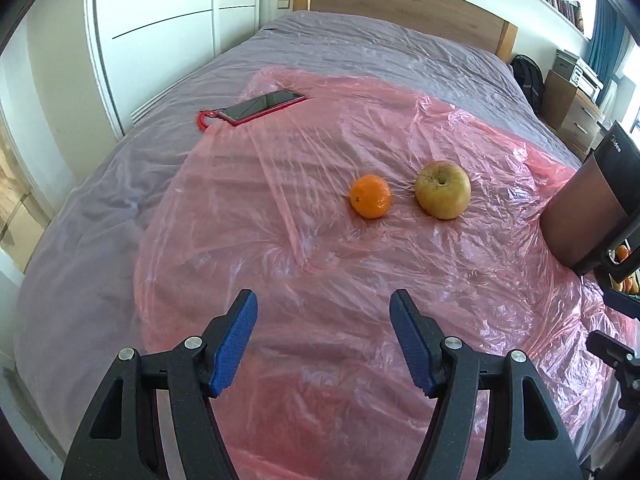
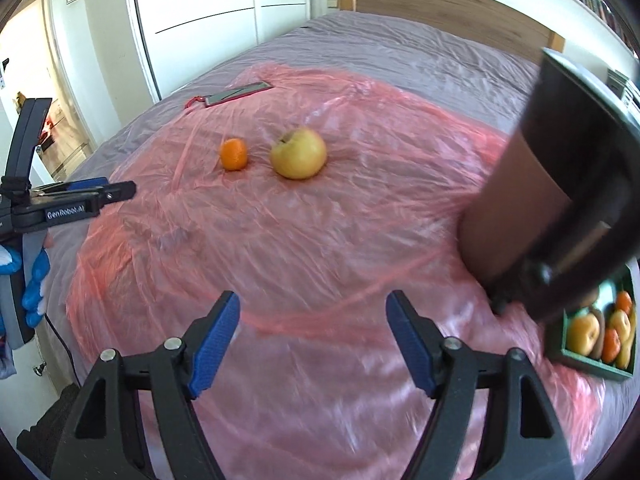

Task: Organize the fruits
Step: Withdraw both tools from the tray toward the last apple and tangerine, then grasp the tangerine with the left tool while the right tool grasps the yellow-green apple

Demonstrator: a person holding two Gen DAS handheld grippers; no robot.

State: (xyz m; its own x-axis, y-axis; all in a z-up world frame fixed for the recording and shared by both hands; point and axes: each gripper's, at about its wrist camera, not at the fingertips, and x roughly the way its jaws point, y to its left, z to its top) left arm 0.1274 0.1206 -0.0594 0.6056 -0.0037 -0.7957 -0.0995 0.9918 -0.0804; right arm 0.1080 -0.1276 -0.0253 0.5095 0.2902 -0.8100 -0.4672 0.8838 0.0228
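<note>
Two fruits, an orange and an apple, sat mid-frame beyond both spread, empty grippers; on that slippery-looking plastic sheet either could probably roll when nudged.

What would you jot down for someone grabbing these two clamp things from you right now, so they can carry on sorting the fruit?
Left gripper: open, empty, above the pink plastic sheet.
Right gripper: open, empty, also above the sheet.
Left out: the orange and the apple, side by side but apart, ahead of both grippers.
Done: the green tray at far right already holds several fruits; a brown appliance partly blocks it.
Left to do: probably move the orange and apple to the tray.
</note>
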